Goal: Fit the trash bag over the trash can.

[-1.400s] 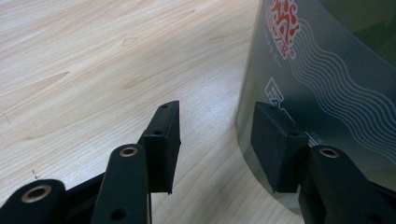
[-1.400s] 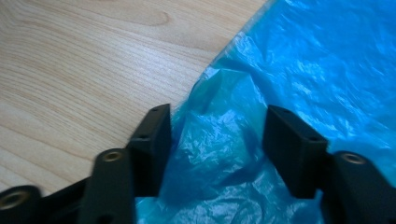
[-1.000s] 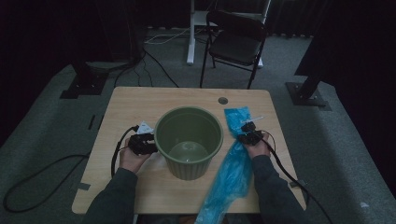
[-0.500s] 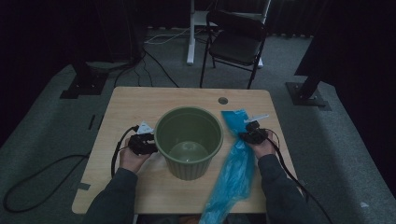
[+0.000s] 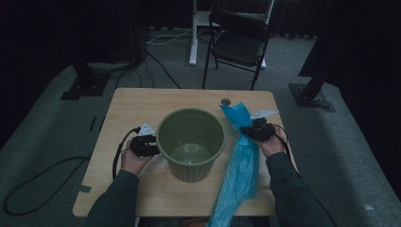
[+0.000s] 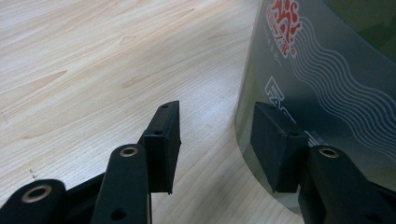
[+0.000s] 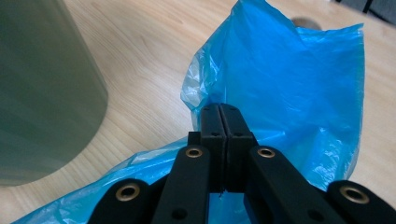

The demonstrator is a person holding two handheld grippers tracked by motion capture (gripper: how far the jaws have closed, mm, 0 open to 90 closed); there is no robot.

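Blue bag, lower end: the long blue thin-plastic bag [image 5: 242, 165] is trailing over the near edge of the light wooden table [image 5: 127, 113] and hanging past it, between the person's right sleeve and the bin.

Left hand: the person's left hand [image 5: 133, 160] is resting on the table at the left of the bin, carrying the left gripper [image 5: 150, 145].

Left gripper jaws: they are standing apart with bare table between the pads (seen in the left gripper view [image 6: 219, 140]); one jaw is lying just beside the bin's outer wall, and whether it is touching cannot be told.

Bin: the round olive-green plastic waste bin [image 5: 190, 142] is standing upright at the middle of the table, open at the top; white wavy lines and red characters are showing on its wall [image 6: 327, 70].

Right gripper: the right gripper [image 5: 250, 131] is sitting just right of the bin.

Right gripper jaws: they are pressing together on a fold of the blue film [image 7: 280, 84], pads meeting (right gripper view [image 7: 219, 119]).

Blue bag, upper end: it is standing up crumpled above the closed jaws, near the bin's rim.

Beyond the table: a black folding chair [image 5: 239, 45] is standing on the grey carpet.
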